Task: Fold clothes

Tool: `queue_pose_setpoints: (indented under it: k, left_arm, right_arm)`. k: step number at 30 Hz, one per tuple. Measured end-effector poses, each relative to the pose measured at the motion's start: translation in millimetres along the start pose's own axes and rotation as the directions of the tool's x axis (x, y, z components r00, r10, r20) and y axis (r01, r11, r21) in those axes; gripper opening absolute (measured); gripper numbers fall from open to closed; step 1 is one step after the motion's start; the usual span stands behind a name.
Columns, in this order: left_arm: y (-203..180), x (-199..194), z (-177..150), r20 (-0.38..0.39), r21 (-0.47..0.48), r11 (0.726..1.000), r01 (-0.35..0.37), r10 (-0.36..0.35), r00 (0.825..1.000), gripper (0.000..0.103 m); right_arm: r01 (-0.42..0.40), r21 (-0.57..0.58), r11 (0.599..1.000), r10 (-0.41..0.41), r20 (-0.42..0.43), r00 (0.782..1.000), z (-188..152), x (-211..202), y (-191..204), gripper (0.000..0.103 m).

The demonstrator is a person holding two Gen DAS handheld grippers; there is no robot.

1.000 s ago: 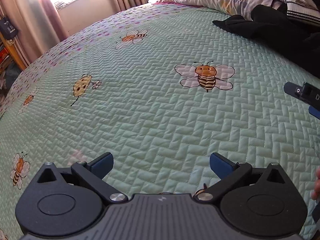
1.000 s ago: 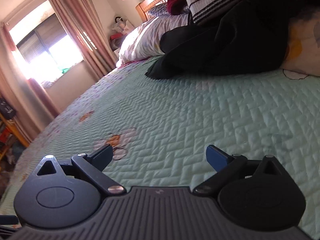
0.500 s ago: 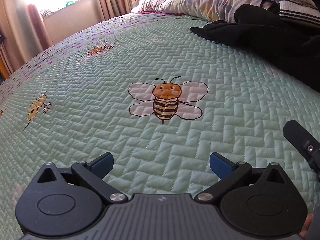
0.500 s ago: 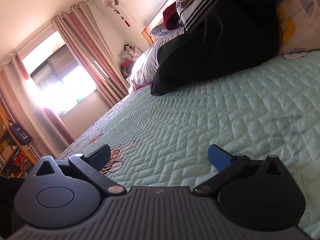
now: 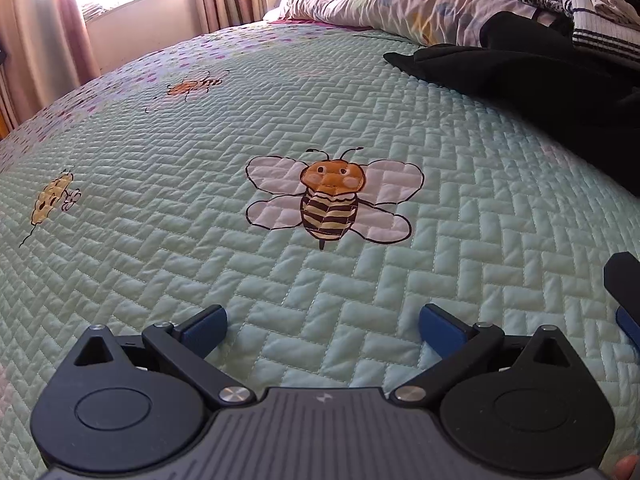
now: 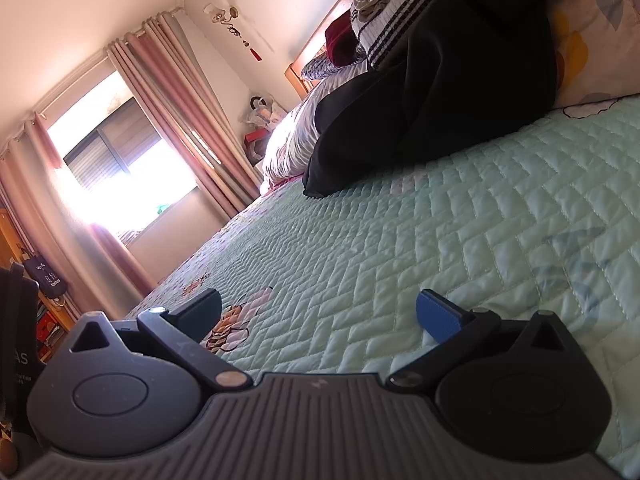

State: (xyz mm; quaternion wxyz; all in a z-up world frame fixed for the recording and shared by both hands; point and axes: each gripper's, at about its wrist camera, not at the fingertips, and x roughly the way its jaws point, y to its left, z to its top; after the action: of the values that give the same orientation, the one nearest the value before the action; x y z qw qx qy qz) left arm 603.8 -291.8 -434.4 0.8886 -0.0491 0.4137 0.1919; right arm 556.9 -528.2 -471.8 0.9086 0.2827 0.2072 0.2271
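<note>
Left gripper (image 5: 322, 326) and right gripper (image 6: 318, 316) spread wide, holding nothing, above the quilted bed (image 5: 160, 184); black garment (image 6: 440, 88) well ahead.

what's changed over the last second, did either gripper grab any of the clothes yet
Neither has. The left gripper swung right, toward the black garment: the big bee print went from right of centre to centre. The right gripper rolled and tipped up, so the wall and window now fill more of its view, and the garment looms larger. Both stayed open and empty; the clothes pile and quilt lie unchanged.
</note>
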Motion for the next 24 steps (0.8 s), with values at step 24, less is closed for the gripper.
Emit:
queue_pose_setpoints:
  k: [24]
  left_arm:
    - [9.4,3.4,1.0,-0.02,0.019,0.997,0.073,-0.072,0.997,0.102]
  right_arm:
    - [0.023,-0.018,1.0,-0.024,-0.006,1.0,-1.4,2.9,6.6,0.103]
